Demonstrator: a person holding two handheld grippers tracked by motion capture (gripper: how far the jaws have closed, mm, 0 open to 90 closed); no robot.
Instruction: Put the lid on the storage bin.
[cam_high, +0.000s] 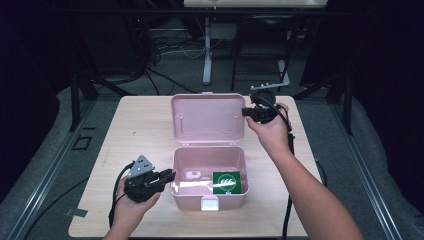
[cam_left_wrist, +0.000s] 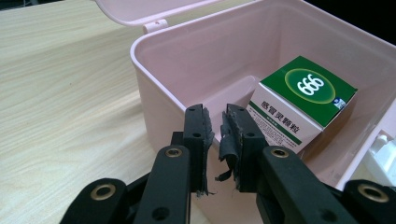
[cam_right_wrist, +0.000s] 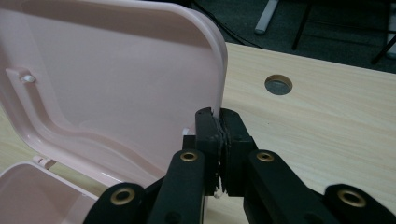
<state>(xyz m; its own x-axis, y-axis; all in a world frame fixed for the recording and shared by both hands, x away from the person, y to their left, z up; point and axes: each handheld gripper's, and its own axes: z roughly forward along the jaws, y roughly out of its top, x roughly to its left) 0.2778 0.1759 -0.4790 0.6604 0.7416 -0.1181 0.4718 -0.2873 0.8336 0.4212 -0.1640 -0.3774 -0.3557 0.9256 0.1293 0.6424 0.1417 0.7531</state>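
Note:
A pink plastic box (cam_high: 174, 165) stands open in the middle of the wooden table, its lid (cam_high: 207, 117) tilted up behind it. Inside, at the right, lies a green and white carton marked 666 (cam_high: 226, 182) (cam_left_wrist: 303, 100). My left gripper (cam_high: 171, 175) (cam_left_wrist: 215, 128) straddles the box's left wall (cam_left_wrist: 154, 88), one jaw outside and one inside, closed on the rim. My right gripper (cam_high: 245, 112) (cam_right_wrist: 219, 122) is shut on the lid's right edge (cam_right_wrist: 220, 70).
A white latch (cam_high: 209, 203) sits on the box's front wall. The table (cam_high: 140, 125) has a round cable hole (cam_right_wrist: 278, 85) beyond the lid. Black cables trail from both grippers. Frame legs and cables stand on the floor behind the table.

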